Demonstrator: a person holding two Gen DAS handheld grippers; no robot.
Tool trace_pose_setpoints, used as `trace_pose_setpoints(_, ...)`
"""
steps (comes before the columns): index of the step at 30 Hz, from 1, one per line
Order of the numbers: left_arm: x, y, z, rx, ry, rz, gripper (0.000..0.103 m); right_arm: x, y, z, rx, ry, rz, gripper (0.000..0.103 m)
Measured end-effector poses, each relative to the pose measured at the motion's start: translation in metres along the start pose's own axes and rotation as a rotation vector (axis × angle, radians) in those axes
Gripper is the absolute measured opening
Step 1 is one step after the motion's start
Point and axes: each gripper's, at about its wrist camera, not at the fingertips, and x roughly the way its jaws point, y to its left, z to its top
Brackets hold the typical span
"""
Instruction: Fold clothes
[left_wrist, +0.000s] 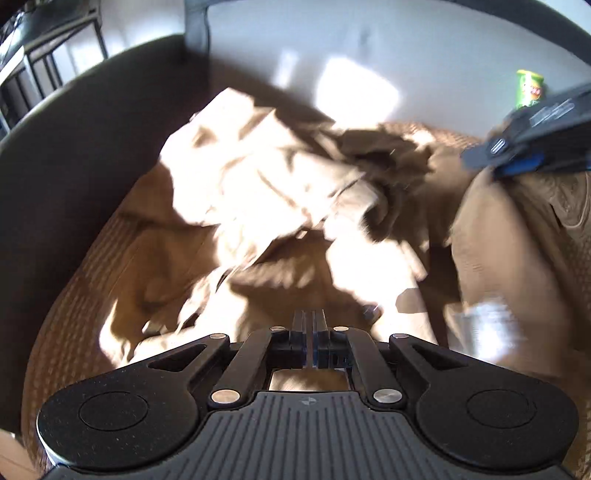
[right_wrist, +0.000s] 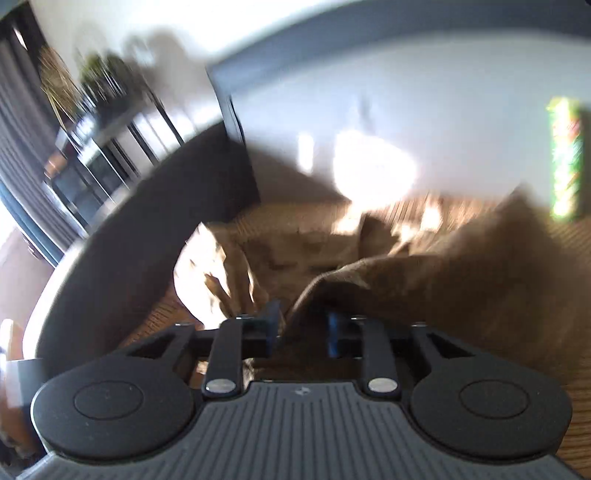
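Beige garment (left_wrist: 258, 177) lies crumpled on a brown textured bedspread (left_wrist: 74, 295), white wall at twelve o'clock. Left gripper (left_wrist: 308, 325) closed, empty; right gripper (right_wrist: 301, 325) part-open around cloth, grip unclear.

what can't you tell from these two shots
- Garment type: left wrist view, crumpled, washed out by sun glare.
- Whether the left gripper pinches cloth: left view, its shut jaws show nothing between them.
- Whether the right gripper grips the fabric between its jaws: right wrist view, motion blur.
- Green can label: both views, blurred and small.
- Right gripper's body: left view, cut off by the right edge.
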Motion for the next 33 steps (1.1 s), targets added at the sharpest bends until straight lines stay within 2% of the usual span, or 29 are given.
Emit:
trace_pose_setpoints(1, -0.004, 0.003, -0.006, 0.010, 0.004, -0.015, 0.007, 0.028, -0.002, -0.006, 0.011, 0.045, -0.033, 0.034)
trace_pose_setpoints(3, -0.015, 0.002, -0.017, 0.050, 0.002, -0.050, 0.022, 0.051, -0.009, -0.014, 0.027, 0.091, -0.049, 0.035)
trace_pose_setpoints(5, -0.031, -0.014, -0.017, 0.122, -0.033, -0.081, 0.023, 0.054, -0.017, -0.018, 0.042, 0.102, -0.036, 0.035)
trace_pose_setpoints(7, -0.047, -0.040, -0.013, 0.207, -0.091, -0.106, 0.025, 0.020, -0.025, -0.014, 0.061, 0.051, 0.011, 0.052)
trace_pose_setpoints(9, -0.062, -0.071, -0.011, 0.298, -0.152, -0.144, 0.031, -0.031, -0.033, -0.015, 0.057, -0.023, 0.044, 0.060)
trace_pose_setpoints(12, -0.077, -0.125, -0.020, 0.450, -0.227, -0.172, 0.050, -0.103, -0.053, -0.037, 0.000, -0.120, 0.029, 0.061)
trace_pose_setpoints(14, -0.078, -0.162, -0.035, 0.561, -0.255, -0.168, 0.061, -0.135, -0.075, -0.062, 0.016, -0.130, -0.010, 0.063)
trace_pose_setpoints(17, -0.065, -0.207, -0.069, 0.729, -0.298, -0.087, 0.068, -0.154, -0.111, -0.098, 0.105, -0.118, -0.058, 0.063)
trace_pose_setpoints(20, -0.046, -0.232, -0.101, 0.869, -0.321, 0.001, 0.068, -0.162, -0.144, -0.130, 0.208, -0.101, -0.083, 0.065)
trace_pose_setpoints(22, -0.033, -0.244, -0.120, 0.956, -0.328, 0.052, 0.068, -0.162, -0.155, -0.143, 0.225, -0.088, -0.087, 0.065)
trace_pose_setpoints(26, -0.016, -0.257, -0.145, 1.078, -0.302, 0.065, 0.070, -0.160, -0.173, -0.161, 0.245, -0.064, -0.103, 0.066)
trace_pose_setpoints(28, -0.007, -0.265, -0.149, 1.108, -0.323, 0.097, 0.073, -0.155, -0.179, -0.162, 0.261, -0.054, -0.109, 0.067)
trace_pose_setpoints(31, 0.011, -0.276, -0.144, 1.111, -0.341, 0.149, 0.071, -0.148, -0.185, -0.161, 0.277, -0.045, -0.120, 0.067)
trace_pose_setpoints(32, 0.017, -0.278, -0.140, 1.104, -0.340, 0.162, 0.045, -0.145, -0.186, -0.160, 0.281, -0.042, -0.124, 0.067)
trace_pose_setpoints(33, 0.021, -0.276, -0.130, 1.069, -0.315, 0.156, 0.029, -0.142, -0.187, -0.159, 0.281, -0.042, -0.130, 0.067)
